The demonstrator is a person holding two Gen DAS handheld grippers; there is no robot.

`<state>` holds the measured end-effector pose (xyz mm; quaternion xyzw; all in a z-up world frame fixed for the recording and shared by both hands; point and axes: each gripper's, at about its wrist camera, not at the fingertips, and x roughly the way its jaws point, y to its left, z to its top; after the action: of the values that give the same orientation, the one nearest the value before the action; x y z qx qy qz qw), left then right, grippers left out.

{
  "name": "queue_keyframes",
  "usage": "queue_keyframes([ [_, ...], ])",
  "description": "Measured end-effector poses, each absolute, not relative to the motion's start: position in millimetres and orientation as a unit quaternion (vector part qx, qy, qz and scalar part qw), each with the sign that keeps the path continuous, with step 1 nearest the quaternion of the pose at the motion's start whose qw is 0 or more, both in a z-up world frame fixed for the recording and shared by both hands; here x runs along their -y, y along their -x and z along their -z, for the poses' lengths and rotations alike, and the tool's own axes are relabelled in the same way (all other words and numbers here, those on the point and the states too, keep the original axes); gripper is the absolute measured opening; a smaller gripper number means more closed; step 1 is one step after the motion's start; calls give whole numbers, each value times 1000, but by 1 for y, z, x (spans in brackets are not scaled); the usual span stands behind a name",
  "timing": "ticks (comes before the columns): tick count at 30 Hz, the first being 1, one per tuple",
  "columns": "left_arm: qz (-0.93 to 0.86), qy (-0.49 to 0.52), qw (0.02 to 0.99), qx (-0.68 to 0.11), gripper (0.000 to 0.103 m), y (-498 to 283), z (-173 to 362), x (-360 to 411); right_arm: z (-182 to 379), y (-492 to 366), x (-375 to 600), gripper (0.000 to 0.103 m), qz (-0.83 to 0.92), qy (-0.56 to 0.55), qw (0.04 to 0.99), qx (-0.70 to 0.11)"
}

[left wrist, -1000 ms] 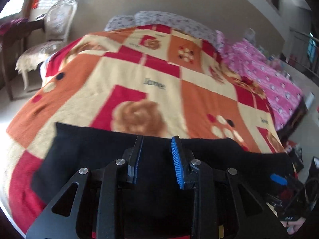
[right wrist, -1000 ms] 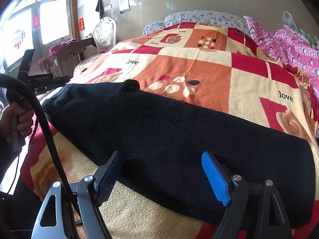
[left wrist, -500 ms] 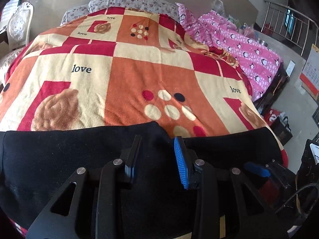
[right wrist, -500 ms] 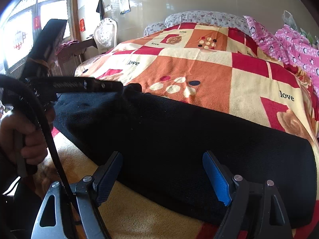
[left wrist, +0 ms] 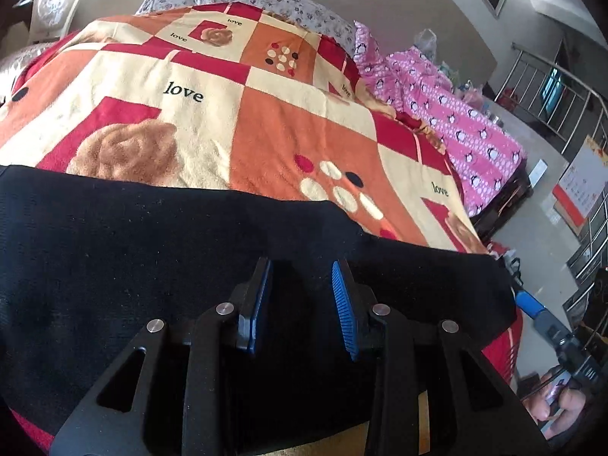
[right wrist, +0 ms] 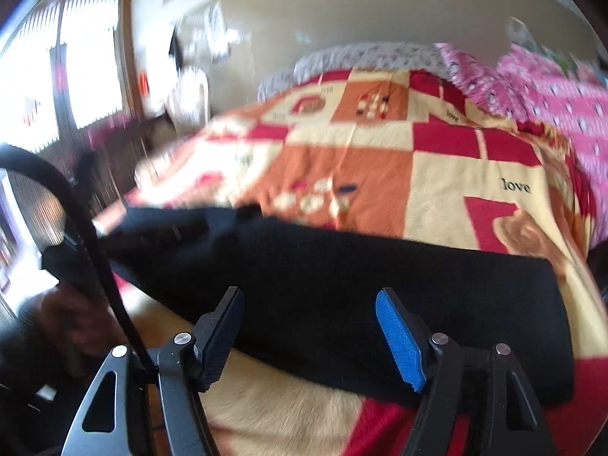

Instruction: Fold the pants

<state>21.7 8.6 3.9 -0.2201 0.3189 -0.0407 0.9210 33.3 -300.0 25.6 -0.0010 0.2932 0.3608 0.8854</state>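
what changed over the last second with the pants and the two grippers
The left gripper swung its view rightward along the black pants, from the chair side toward the pink bedding. The right gripper began moving; its view is now blurred and tilted. Both jaws stayed open, holding nothing, and the pants stayed flat on the patchwork blanket.

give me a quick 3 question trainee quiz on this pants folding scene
1. True or false: the left tongs are clamped shut on the black pants.
2. Multiple choice: the pants lie on A) a bare wooden floor B) a patchwork blanket printed "love" C) a glass table.
3. Fill in: the right tongs stand ____ above the near edge of the pants.

Key: 1 false, the blue pads stand apart; 2 B; 3 open.
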Motion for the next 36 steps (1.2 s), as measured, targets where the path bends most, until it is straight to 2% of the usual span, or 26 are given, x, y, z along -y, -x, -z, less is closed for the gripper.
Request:
queue_keyframes([
  [4,24,189,929,-319,32,-21,-6,2,-40,-31,390,70,-338,-179,879,-285],
  [8,7,155,935,-319,32,-20,-5,11,-17,-52,470,71,-271,-374,827,-320],
  [12,8,159,934,-319,32,-20,-4,10,13,-67,501,70,-264,-527,736,-334],
  [16,8,160,934,-319,32,-21,-4,10,31,-78,495,70,-236,-542,707,-388],
  [19,6,156,935,-319,32,-21,-3,10,37,-81,494,67,-231,-546,704,-392],
  [28,3,149,936,-319,33,-21,-4,12,22,-95,480,65,-245,-485,728,-417],
  [29,3,149,936,-319,33,-21,-4,12,21,-95,477,62,-251,-474,736,-413],
  [31,2,147,936,-319,33,-21,-4,12,19,-94,471,36,-256,-439,755,-414],
  [33,2,148,936,-319,33,-21,-4,12,21,-95,465,24,-254,-401,774,-420],
  [34,2,147,936,-319,33,-21,-4,12,22,-95,462,10,-247,-380,785,-422],
  [36,2,148,936,-319,33,-21,-4,12,25,-94,463,6,-234,-363,803,-411],
])
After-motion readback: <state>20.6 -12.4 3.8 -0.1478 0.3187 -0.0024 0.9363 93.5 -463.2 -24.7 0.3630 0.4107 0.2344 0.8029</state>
